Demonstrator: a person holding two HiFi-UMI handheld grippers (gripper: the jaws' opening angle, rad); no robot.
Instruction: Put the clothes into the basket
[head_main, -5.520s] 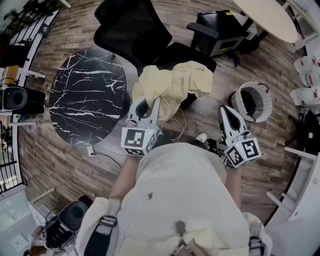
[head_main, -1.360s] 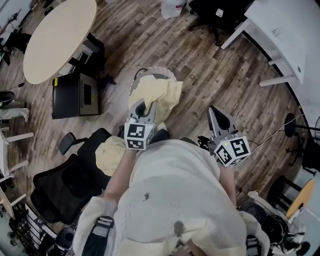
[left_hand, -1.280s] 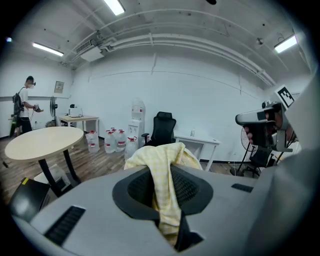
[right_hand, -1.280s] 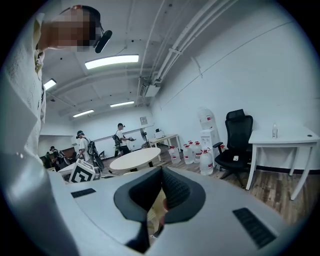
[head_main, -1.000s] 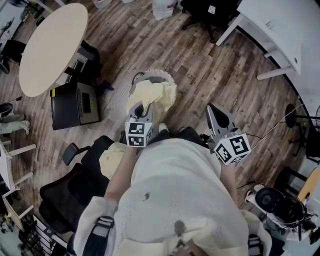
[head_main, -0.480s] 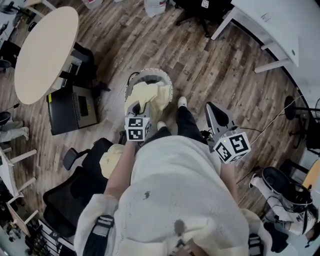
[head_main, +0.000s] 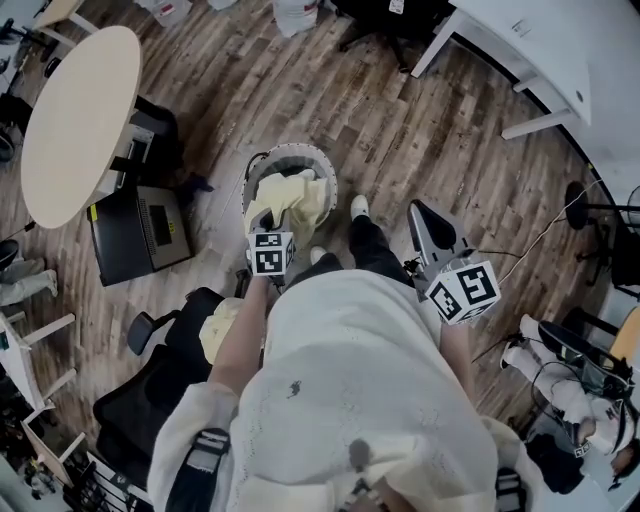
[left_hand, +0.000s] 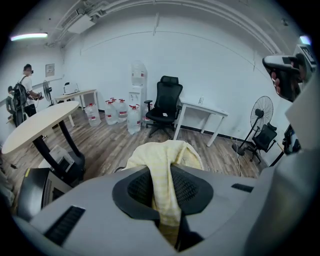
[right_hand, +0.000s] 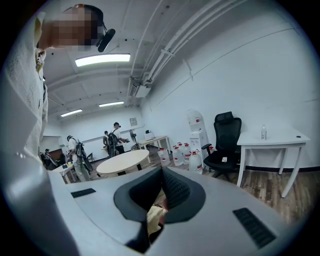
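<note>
Just left of centre in the head view, the left gripper (head_main: 268, 238) points down toward the round white-rimmed basket (head_main: 292, 151) standing on the wooden floor (head_main: 400, 120). Its jaws are clamped on a fold of the yellow garment (head_main: 290, 200). In the left gripper view that cloth (left_hand: 167, 157) runs up between the two dark pads and bunches over the top of the left gripper (left_hand: 162, 175). Most of the garment already sits heaped inside the basket, filling its near half, with a grey strip of the inside showing at the far rim. Right of centre, the right gripper (head_main: 421, 213) hangs well away from the basket. In its own view the right gripper (right_hand: 161, 174) has its pads meeting at the tips with nothing caught between them. A second yellow garment (head_main: 216, 326) lies on the black office chair (head_main: 150, 385) at lower left, and a round table (head_main: 75, 115) fills the upper left.
</note>
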